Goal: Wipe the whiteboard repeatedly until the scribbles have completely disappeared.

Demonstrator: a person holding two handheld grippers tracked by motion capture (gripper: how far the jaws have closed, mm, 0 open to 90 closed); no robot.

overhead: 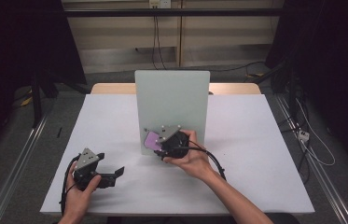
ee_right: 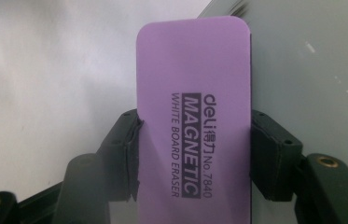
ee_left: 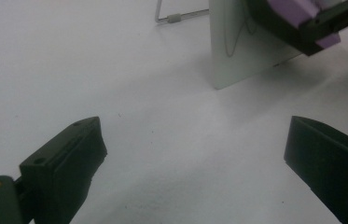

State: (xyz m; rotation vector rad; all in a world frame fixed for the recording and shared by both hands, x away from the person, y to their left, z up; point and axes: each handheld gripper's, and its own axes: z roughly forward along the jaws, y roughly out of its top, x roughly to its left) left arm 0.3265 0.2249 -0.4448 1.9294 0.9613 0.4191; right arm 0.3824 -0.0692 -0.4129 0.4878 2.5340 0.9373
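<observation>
A purple whiteboard eraser (ee_right: 192, 121) printed "deli MAGNETIC WHITE BOARD ERASER" is clamped between the jaws of my right gripper (ee_right: 192, 154). In the high view that gripper (overhead: 158, 142) holds the eraser (overhead: 152, 139) against the lower left of a small upright whiteboard (overhead: 171, 100) at the table's middle. My left gripper (overhead: 113, 173) rests near the table's front left, jaws spread wide with nothing between them. In the left gripper view the open gripper (ee_left: 195, 154) faces the board's edge (ee_left: 223, 51) and the eraser (ee_left: 297, 11) at top right.
The white tabletop (overhead: 251, 140) spreads to both sides of the board. A wire stand (ee_left: 174, 17) props the board from behind. Cables (overhead: 213, 161) trail from each gripper toward the front edge. Beyond the table lie floor, rails and dark curtains.
</observation>
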